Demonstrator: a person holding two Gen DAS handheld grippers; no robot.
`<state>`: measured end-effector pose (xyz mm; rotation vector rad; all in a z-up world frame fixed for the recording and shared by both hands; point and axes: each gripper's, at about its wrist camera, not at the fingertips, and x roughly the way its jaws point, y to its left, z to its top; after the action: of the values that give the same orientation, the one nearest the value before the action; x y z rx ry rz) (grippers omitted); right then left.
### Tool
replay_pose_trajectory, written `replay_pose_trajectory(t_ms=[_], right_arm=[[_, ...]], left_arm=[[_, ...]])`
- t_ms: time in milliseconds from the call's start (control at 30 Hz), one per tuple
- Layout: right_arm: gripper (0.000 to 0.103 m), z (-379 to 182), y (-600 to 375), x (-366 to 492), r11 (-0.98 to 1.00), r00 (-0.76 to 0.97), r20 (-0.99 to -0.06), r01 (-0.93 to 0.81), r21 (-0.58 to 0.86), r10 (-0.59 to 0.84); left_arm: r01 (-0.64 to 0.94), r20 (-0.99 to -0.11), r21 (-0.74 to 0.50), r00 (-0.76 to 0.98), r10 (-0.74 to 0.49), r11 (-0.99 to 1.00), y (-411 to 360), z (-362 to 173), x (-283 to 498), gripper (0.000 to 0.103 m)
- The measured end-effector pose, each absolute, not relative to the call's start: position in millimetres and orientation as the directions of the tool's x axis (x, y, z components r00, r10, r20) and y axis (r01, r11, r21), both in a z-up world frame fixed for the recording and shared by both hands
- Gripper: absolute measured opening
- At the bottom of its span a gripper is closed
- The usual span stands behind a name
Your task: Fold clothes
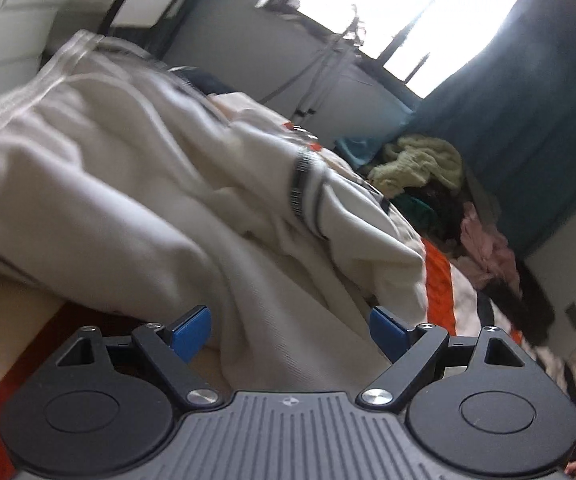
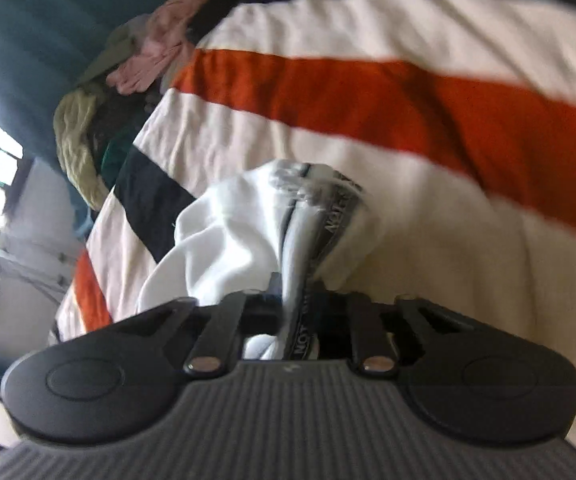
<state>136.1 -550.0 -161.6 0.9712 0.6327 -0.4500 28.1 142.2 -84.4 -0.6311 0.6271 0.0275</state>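
in the left wrist view we saw the left gripper [image 1: 290, 330] with its jaws spread wide and nothing between them, the blue pads [image 1: 190, 332] standing apart on either side of a fold of the white garment [image 1: 128, 184]. the garment lay rumpled over the striped blanket [image 1: 440, 280], and a grey band [image 1: 302, 182] with dark lettering crossed it further out from the gripper. only this view showed the window [image 1: 408, 12], bright beyond the far end of the blanket, the blue curtain [image 1: 548, 140] beside it, and white furniture at the upper left, too blurred to name.

in the right wrist view we saw the right gripper [image 2: 296, 304] with its jaws drawn close together on a bunched part of the white garment [image 2: 228, 232], the cloth and its lettered band [image 2: 338, 220] running back between the fingers. only here did the blanket [image 2: 368, 92] show its broad orange, cream and black stripes, bare beyond the garment.

both views caught the pile of clothes [image 1: 420, 164] at the blanket's far edge by the curtain, with a yellow-green piece [image 2: 74, 140] and a pink piece [image 2: 152, 56] in it. motion blur softened both views.
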Motion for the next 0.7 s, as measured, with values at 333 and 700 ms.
replay_pose_trajectory(t_ms=[333,700], right_arm=[[0.011,-111.8,-564.3,91.0,0.556,0.938,-0.25,0.343,0.757,-0.239],[0.072,-179.3,-598.5,58.3,0.214,0.738,-0.651,0.674,0.707,-0.176]], left_arm=[[-0.275,-0.516,-0.67,0.84,-0.167,0.689,180.2,-84.4,19.6,0.088],[-0.541,-0.629,-0.675,0.777,-0.009,0.501,268.3,-82.1,-21.5,0.089]])
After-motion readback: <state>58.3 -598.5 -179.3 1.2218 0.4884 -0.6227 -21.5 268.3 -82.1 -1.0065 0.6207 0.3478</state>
